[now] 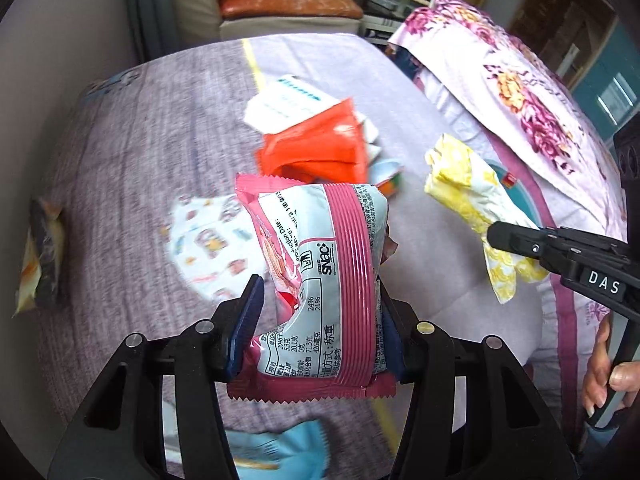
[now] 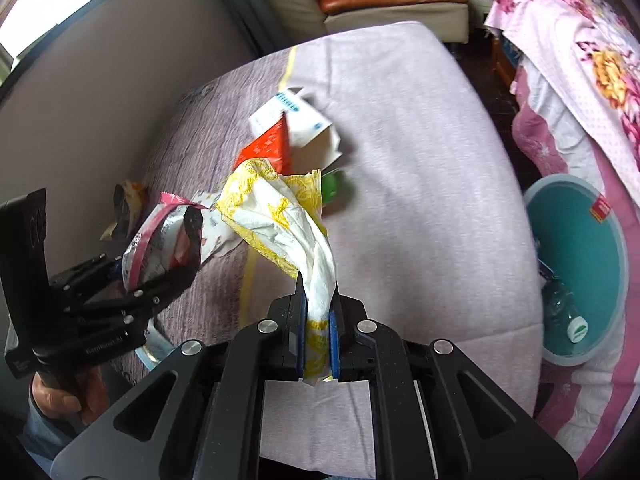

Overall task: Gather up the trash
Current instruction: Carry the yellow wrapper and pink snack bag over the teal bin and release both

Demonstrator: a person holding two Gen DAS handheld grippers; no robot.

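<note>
Your left hand-held gripper [image 1: 316,320] pinched the pink snack wrapper [image 1: 320,276]; your right hand-held gripper [image 2: 318,330] pinched the yellow tissue [image 2: 280,216]. The teal bin [image 2: 580,268] sat beyond the bed's [image 2: 420,160] right edge, nearer your right hand.
</note>
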